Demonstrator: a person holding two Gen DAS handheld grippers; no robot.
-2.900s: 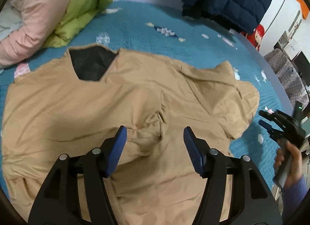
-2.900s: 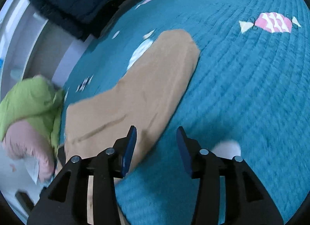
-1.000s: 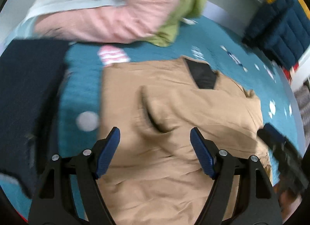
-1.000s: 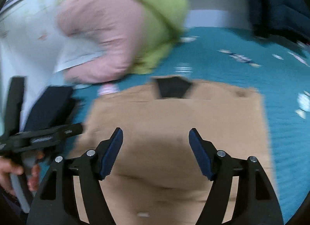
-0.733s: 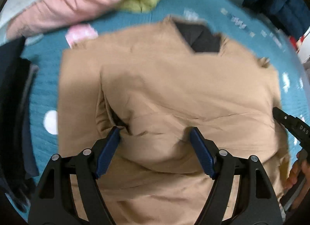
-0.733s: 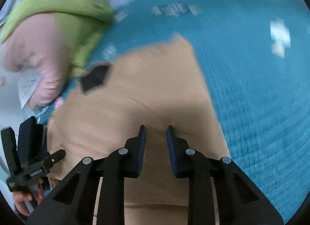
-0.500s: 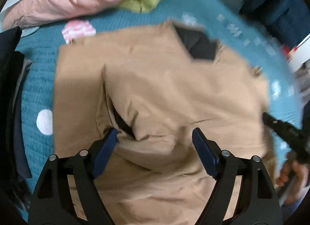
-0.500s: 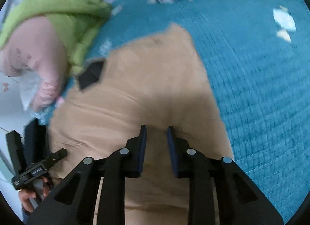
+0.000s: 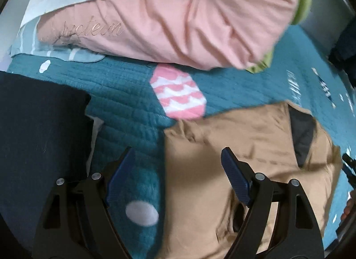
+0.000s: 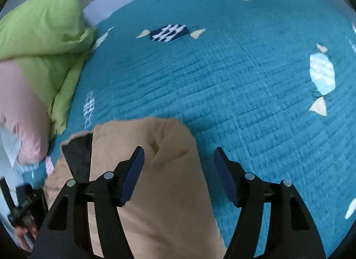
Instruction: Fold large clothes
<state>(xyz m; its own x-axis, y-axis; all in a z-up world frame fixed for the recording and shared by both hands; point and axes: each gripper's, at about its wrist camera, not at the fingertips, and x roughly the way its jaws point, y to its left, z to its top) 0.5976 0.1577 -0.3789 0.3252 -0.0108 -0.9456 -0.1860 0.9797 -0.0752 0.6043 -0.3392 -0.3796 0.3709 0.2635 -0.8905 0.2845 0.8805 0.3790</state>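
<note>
A tan jacket (image 9: 244, 147) with a dark lining at the collar (image 9: 302, 134) lies folded on the teal bedspread (image 9: 124, 94). My left gripper (image 9: 175, 165) is open and empty, straddling the jacket's left edge near its top corner. In the right wrist view the jacket (image 10: 155, 170) shows with its collar (image 10: 77, 154) at the left. My right gripper (image 10: 178, 163) is open and empty over the jacket's right top corner. The right gripper's tip (image 9: 349, 170) shows at the right edge of the left wrist view.
A pink garment (image 9: 178, 20) and a green one (image 10: 44, 43) are piled at the head of the bed. A folded dark navy garment (image 9: 40, 138) lies left of the jacket. Bare teal bedspread (image 10: 244, 80) stretches to the right. The other hand holding the left gripper (image 10: 24, 214) shows at lower left.
My left gripper has moved left and up to the jacket's left top corner. My right gripper has opened and moved to the right top corner.
</note>
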